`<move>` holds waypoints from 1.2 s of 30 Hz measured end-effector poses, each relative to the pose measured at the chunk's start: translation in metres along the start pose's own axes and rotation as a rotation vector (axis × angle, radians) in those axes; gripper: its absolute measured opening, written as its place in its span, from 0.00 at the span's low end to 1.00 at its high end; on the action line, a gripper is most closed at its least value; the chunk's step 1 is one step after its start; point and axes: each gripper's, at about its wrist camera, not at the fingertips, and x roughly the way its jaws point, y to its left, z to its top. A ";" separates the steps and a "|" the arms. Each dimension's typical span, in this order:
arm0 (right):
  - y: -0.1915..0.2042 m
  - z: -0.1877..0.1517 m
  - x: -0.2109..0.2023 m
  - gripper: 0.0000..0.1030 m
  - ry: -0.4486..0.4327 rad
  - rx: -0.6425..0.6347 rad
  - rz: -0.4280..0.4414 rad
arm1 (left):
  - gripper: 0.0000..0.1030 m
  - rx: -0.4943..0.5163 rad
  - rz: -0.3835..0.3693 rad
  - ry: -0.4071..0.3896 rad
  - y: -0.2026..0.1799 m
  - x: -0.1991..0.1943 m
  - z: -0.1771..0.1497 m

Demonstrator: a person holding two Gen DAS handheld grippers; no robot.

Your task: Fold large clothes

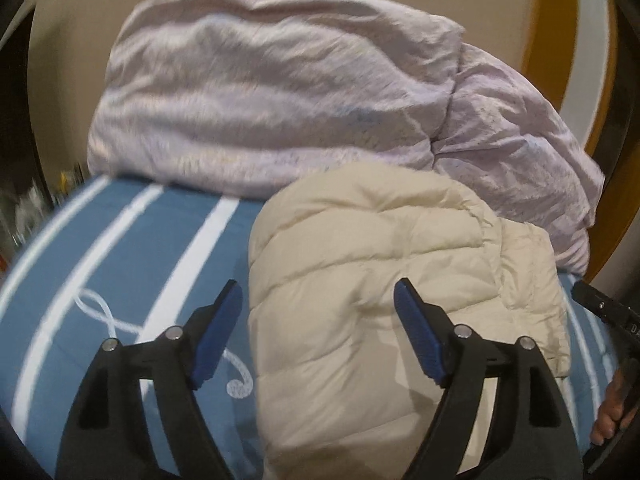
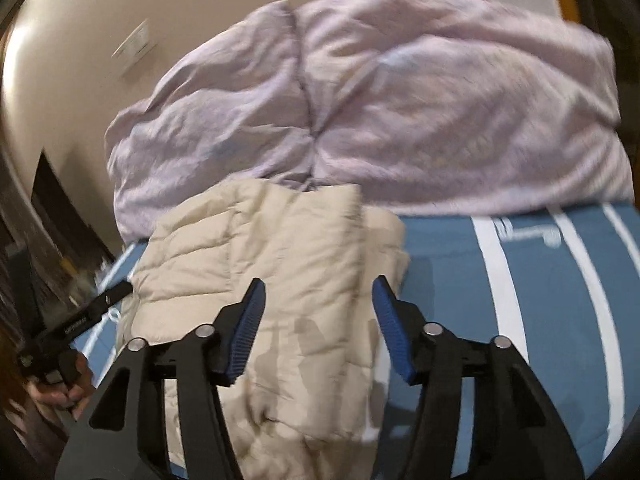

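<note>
Tongs, left [image 1: 318, 308] and right [image 2: 318, 302], both spread, empty, above folded cream puffer jacket [image 1: 360, 280] at frame centre, apparently released onto bed [image 1: 120, 260].

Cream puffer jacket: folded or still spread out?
Folded. The cream puffer jacket lies as a compact doubled bundle on the striped bedspread, layers stacked.

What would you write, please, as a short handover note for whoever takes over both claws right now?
Left claw: open, holding nothing, hovering over the left edge of the cream puffer jacket.
Right claw: open, empty, over the jacket's right part.
The jacket lies bunched and partly folded on the blue striped bedspread, its far end against the lilac duvet heaped behind it.
Done: the jacket appears folded over at least once.
Left: probably neaten or finish the fold; neither claw grips it yet.
</note>
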 end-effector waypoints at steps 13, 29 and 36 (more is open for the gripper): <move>0.043 0.009 0.041 0.47 -0.057 -0.137 -0.079 | 0.83 0.178 0.148 -0.020 -0.045 0.036 0.025; 0.028 -0.010 0.096 0.47 0.028 -0.136 -0.169 | 0.85 0.190 0.107 0.036 -0.037 0.090 0.012; 0.022 -0.015 0.103 0.47 0.045 -0.109 -0.161 | 0.87 0.178 0.078 0.048 -0.032 0.099 0.009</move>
